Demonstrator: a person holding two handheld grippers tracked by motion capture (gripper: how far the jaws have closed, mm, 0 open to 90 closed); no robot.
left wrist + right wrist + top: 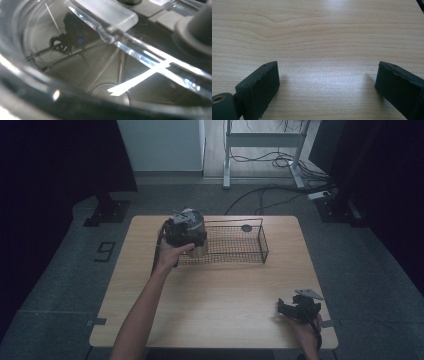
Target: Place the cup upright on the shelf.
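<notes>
**Clear jar held at the basket's left end: a slip is the risk**

The left gripper is clenched on a clear jar, which hangs upright at the left end of the wire basket; whether its base rests on the mesh or hangs just above it cannot be told. The right gripper lies released, jaws wide apart, low over the bare wooden table near its 5 o'clock corner, well apart from the jar.

What could go wrong, as I judge it: the jar's wall looks smooth and rounded, so a light squeeze could let it slide or twist in the jaws. If it comes down tilted, its base may catch the basket's rim or wires and tip over. A small dark disc lies in the basket towards 1 o'clock, clear of the jar.

The high view gives the layout: jar, basket, both hands. The left gripper view looks straight through the jar's glassy wall, showing reflections and a round base below. The right gripper view confirms nothing sits between its jaws.
</notes>
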